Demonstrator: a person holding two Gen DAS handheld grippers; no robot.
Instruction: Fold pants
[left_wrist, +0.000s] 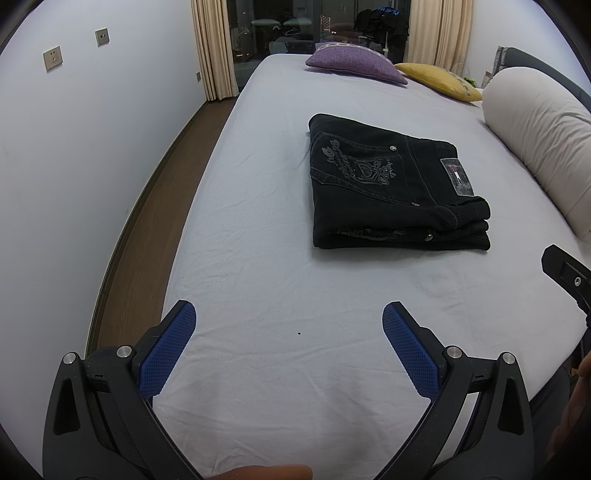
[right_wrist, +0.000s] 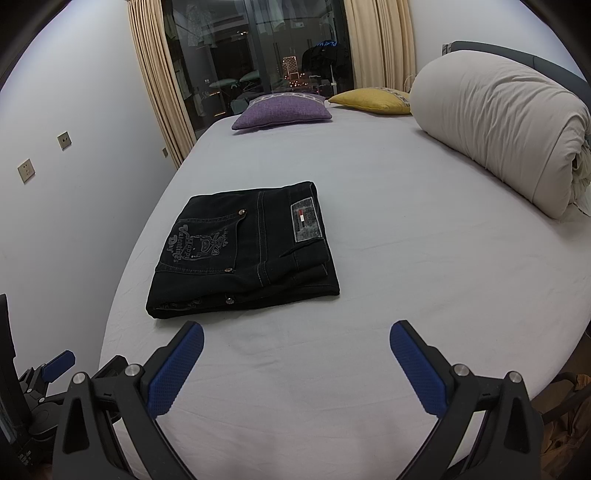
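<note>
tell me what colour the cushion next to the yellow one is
Purple cushion, clearest in the right wrist view.

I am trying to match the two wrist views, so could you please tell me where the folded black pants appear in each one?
Left wrist view: the folded black pants lie right of centre on the bed sheet, beyond the open left gripper.
Right wrist view: the pants lie left of centre, just beyond the open right gripper.
Shared landmark: the purple cushion at the far end.

Bare sheet (right_wrist: 369, 258) around pants (right_wrist: 243, 254)
</note>
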